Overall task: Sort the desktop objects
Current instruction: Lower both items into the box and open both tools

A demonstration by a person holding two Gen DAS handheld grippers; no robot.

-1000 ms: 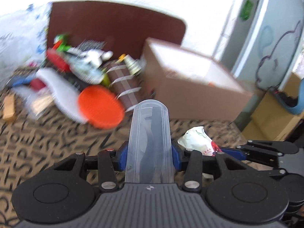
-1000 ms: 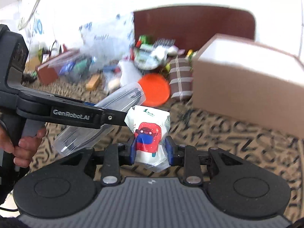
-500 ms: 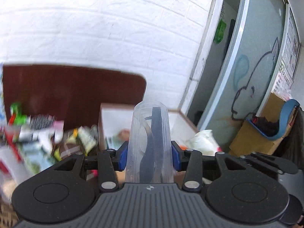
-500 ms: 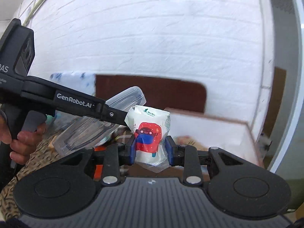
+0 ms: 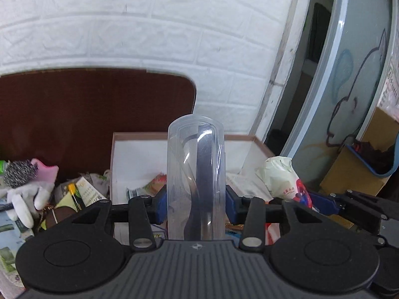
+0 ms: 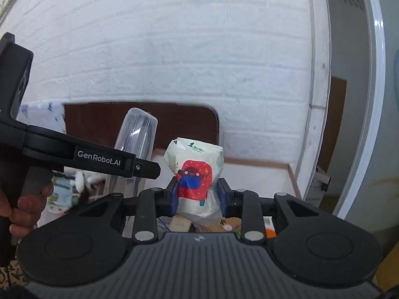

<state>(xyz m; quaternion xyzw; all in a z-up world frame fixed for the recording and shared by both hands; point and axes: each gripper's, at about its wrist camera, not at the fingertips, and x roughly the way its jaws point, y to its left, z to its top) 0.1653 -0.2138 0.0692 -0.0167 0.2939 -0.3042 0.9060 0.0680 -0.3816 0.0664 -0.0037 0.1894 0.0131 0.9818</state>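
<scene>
My left gripper point(image 5: 196, 205) is shut on a clear plastic case point(image 5: 196, 174) with a dark strip inside, standing upright between the blue pads. My right gripper point(image 6: 198, 198) is shut on a pale green packet point(image 6: 195, 172) printed with a red and blue cartoon figure. Both are held up over an open cardboard box point(image 5: 139, 154) with a white inside, which holds a few packets. In the left wrist view the pale green packet point(image 5: 281, 177) and the right gripper show at the right. In the right wrist view the clear case point(image 6: 136, 137) and the left gripper's black body point(image 6: 74, 153) cross the left side.
A pile of loose items lies left of the box: a steel scourer point(image 5: 18, 175), a white glove point(image 5: 27, 196), green packets. A dark brown board point(image 5: 87, 114) stands against a white brick wall point(image 5: 149, 25). A grey door point(image 5: 349, 87) and cardboard boxes point(image 5: 354, 174) are at the right. A person's hand point(image 6: 27, 206) grips the left gripper's handle.
Both grippers have risen and moved forward from over the patterned table to above the open box, each keeping its grip. The pile with the orange lid has dropped out of view.
</scene>
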